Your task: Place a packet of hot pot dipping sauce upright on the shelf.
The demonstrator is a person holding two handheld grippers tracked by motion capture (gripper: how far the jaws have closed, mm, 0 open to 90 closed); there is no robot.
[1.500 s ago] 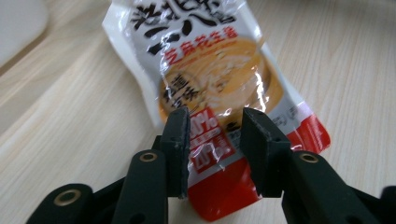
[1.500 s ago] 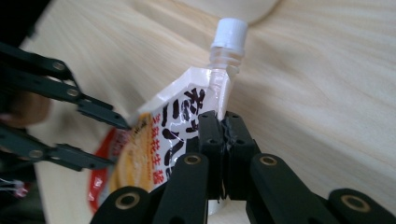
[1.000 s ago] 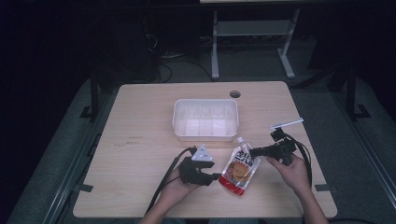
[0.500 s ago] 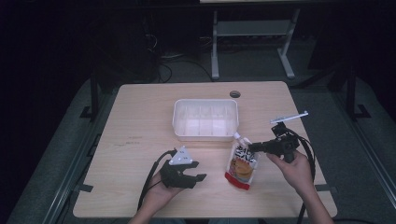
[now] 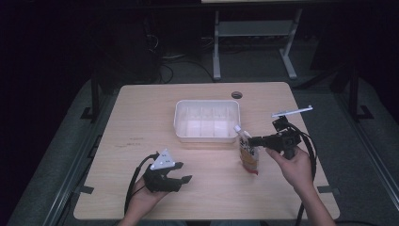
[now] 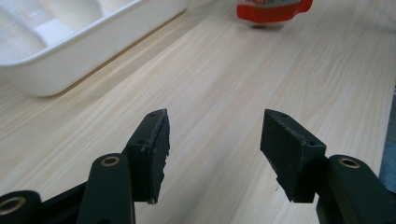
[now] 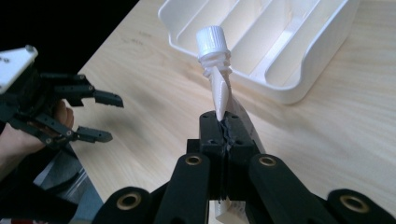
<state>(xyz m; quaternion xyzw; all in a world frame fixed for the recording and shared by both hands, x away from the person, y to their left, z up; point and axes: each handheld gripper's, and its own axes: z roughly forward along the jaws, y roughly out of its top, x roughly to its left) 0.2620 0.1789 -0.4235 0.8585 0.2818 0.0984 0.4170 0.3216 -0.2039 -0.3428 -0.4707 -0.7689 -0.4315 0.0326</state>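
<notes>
Pouch [image 6: 272,9] cut off by top edge; its label [image 5: 248,153] too small to read.

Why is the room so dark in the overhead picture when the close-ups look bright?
High view: light falls on the table, surroundings nearly black. Left gripper view: bright wood, white tray glaring and soft. Right gripper view: pouch cap sharp, floor beyond the table edge black.

Left gripper [image 6: 212,140] hovering low over table [image 6: 224,79], jaws standing wide apart, nothing lying between them. Light wood grain running across surface. White tray [image 6: 88,32] sitting at upper left, ribbed compartments partly showing. Red bottom edge of pouch [image 6: 273,10] showing at top, its base appearing just above wood. Dark strip showing at right edge.
</notes>
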